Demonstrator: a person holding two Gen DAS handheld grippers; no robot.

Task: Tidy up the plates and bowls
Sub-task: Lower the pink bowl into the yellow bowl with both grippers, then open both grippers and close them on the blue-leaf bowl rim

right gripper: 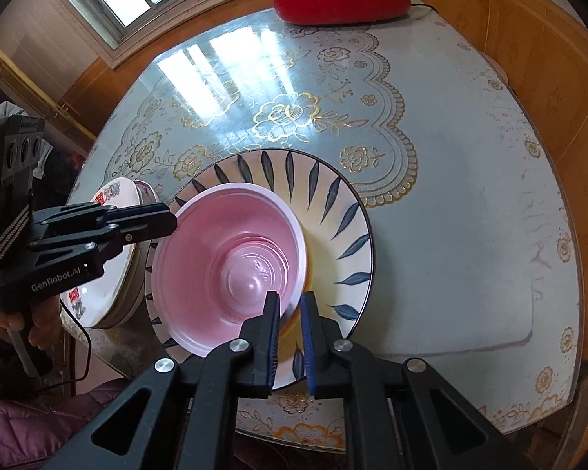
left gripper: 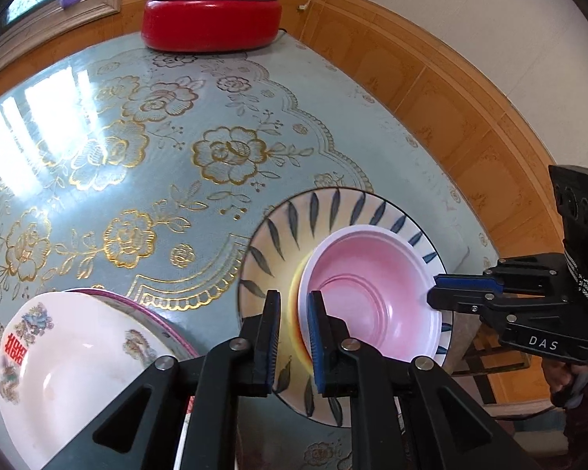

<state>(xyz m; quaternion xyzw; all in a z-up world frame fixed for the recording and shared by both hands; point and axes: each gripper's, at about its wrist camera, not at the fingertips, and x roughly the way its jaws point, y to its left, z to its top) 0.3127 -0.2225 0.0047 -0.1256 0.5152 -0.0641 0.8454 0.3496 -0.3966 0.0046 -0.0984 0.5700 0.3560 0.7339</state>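
Plates and bowls are partly gathered already. A pink bowl (right gripper: 227, 262) sits inside a wide plate with blue leaf marks (right gripper: 333, 211), off-centre toward the person's side, and that plate lies flat on the glass-topped surface (right gripper: 450, 235) near its front edge.

Both grippers are on the pink bowl's rim, on opposite sides. The left gripper (left gripper: 294, 337) has its jaws nearly closed, and the bowl's white rim runs between them; from the right wrist view its tip lies at the rim too, so I judge it pinched, though the gap looks slightly looser than a firm clamp. The right gripper (right gripper: 290, 329) has its jaws drawn in close with the near rim of the bowl between them, gripping it.

Just beside the leaf plate, to the person's left, stands a second small stack: a white dish with red characters and painted dragons (left gripper: 70, 356) resting on a plate with a purple edge (left gripper: 164, 321).

Farther back on the surface is a red cooker with a grey lid (left gripper: 211, 19), well apart from the crockery.

My reading: the sorting is about midway. Two piles exist, the pink bowl looks either just set down or about to be lifted, and the piles are not yet merged or put away.
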